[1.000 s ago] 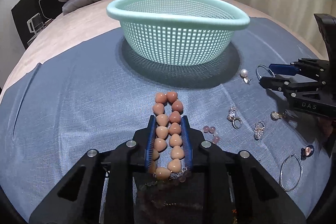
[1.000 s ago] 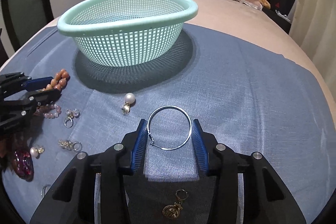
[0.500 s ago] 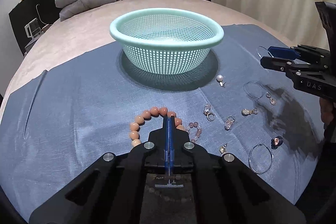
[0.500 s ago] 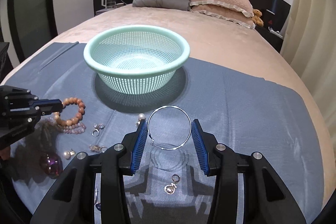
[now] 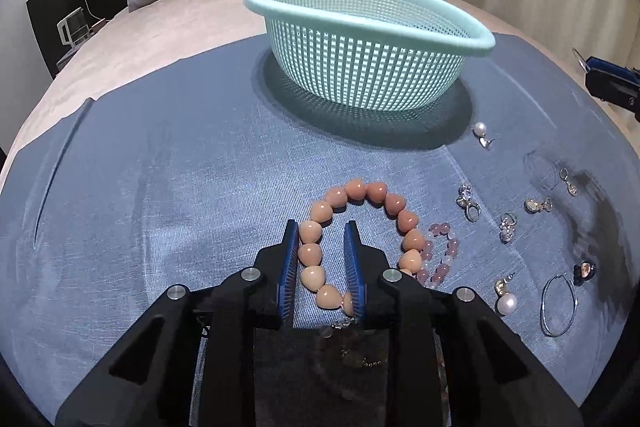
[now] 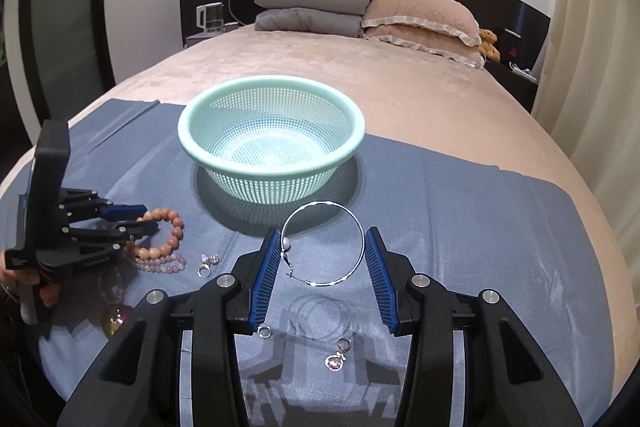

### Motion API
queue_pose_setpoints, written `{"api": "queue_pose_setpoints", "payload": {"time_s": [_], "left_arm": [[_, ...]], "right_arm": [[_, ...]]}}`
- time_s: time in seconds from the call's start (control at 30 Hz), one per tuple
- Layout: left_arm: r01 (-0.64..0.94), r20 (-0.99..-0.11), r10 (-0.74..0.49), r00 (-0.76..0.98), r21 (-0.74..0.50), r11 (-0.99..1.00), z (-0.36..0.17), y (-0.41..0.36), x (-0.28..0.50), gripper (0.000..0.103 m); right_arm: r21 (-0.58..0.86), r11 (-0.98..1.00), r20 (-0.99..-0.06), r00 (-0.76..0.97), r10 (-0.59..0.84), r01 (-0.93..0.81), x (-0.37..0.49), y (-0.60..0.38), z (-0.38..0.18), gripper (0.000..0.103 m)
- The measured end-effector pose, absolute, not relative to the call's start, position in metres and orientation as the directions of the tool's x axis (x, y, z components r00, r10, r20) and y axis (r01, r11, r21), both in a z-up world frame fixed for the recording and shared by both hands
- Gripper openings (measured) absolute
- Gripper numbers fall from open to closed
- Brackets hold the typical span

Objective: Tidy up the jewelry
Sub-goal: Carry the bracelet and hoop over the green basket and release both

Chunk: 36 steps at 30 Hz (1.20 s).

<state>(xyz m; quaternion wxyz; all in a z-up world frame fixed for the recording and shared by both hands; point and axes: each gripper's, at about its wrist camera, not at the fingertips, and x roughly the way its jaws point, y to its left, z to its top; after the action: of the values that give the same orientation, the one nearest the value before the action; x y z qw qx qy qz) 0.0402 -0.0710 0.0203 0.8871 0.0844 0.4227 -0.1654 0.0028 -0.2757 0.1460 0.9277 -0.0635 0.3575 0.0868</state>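
A mint mesh basket (image 5: 472, 39) (image 6: 352, 147) stands on a blue cloth (image 5: 160, 187) on the bed. My left gripper (image 5: 322, 235) (image 6: 146, 221) is open, low over the cloth, its jaws astride the left side of a peach heart-bead bracelet (image 5: 394, 205) (image 6: 172, 231). My right gripper (image 6: 323, 243) is shut on a silver hoop earring (image 6: 352, 219), held above the cloth in front of the basket; its tip shows at the right edge of the left wrist view (image 5: 600, 67).
Small jewelry lies on the cloth right of the bracelet: a pink bead bracelet (image 5: 440, 259), a pearl earring (image 5: 480, 129), ring-like pieces (image 5: 468, 203), a second hoop (image 5: 558, 305), a large pearl (image 5: 506, 303). Pillows (image 6: 420, 15) lie at the bed's head.
My left gripper was shut half a second ago, is now open and has dropped back around the bracelet's left side. My right gripper has lifted the hoop higher above the cloth.
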Motion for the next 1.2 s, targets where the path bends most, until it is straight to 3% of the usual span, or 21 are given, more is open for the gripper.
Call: {"api": "queue_pose_setpoints", "payload": {"time_s": [0.2,0.5,0.83,1.2], "left_arm": [[0.379,-0.774,-0.258,0.579,-0.025,0.925,0.033,-0.072,0.035,0.012],[0.444,-0.698,-0.416,0.584,-0.154,0.883,0.114,-0.066,0.022,0.012],[0.450,-0.650,-0.399,0.647,-0.097,0.888,0.192,-0.092,0.072,0.012],[0.443,-0.708,-0.412,0.574,-0.155,0.883,0.152,-0.124,0.132,0.012]], "right_arm": [[-0.055,0.977,-0.673,0.730,0.117,-0.207,0.004,-0.274,0.146,0.041],[-0.024,0.972,-0.636,0.754,0.167,-0.235,0.022,-0.270,0.171,0.041],[0.020,0.955,-0.632,0.736,0.242,-0.296,0.078,-0.257,0.180,0.041],[0.084,0.953,-0.684,0.679,0.266,-0.290,0.113,-0.262,0.143,0.041]]}}
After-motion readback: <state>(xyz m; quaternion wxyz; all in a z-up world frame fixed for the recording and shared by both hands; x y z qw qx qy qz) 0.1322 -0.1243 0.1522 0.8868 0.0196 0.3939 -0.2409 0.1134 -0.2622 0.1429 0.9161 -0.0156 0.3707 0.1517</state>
